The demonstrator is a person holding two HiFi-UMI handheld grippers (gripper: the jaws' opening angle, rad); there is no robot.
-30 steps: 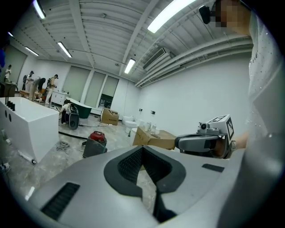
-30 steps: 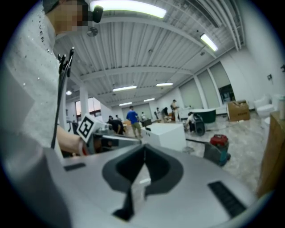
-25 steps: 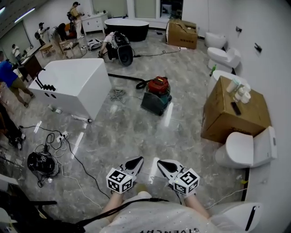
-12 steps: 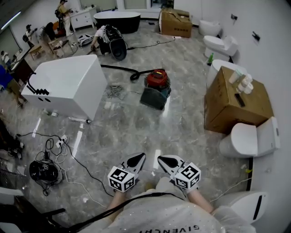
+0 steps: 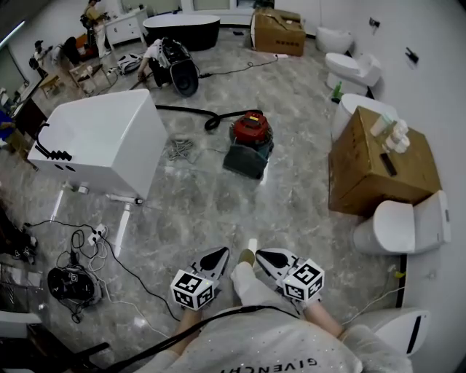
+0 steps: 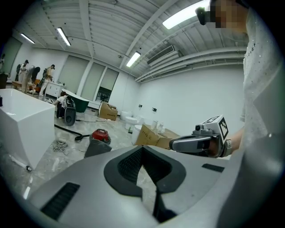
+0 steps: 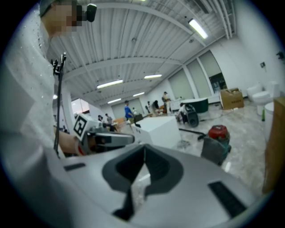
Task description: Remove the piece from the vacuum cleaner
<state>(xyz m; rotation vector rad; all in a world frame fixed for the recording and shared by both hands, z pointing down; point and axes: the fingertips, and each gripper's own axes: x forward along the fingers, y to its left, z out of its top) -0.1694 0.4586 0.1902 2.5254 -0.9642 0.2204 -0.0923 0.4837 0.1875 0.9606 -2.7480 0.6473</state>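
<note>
Vacuum cleaner (image 5: 250,143) at 12 o'clock, well apart from left gripper (image 5: 216,258) and right gripper (image 5: 266,259), both clenched, empty; black hose (image 5: 191,111) probably light, flexible, so grip the stiffer cuff end

Vacuum (image 5: 248,140) too small in head view to make out its parts; can't tell where far end of hose (image 5: 191,111) goes. In left gripper view, vacuum's btm hidden behind left claw (image 6: 143,152). Toilet (image 5: 392,331) at btm right partly lost in dark corner. People (image 5: 93,14) top left tiny, cut by edge. Box (image 7: 276,142) cut off at rt edge of right gripper view.
</note>
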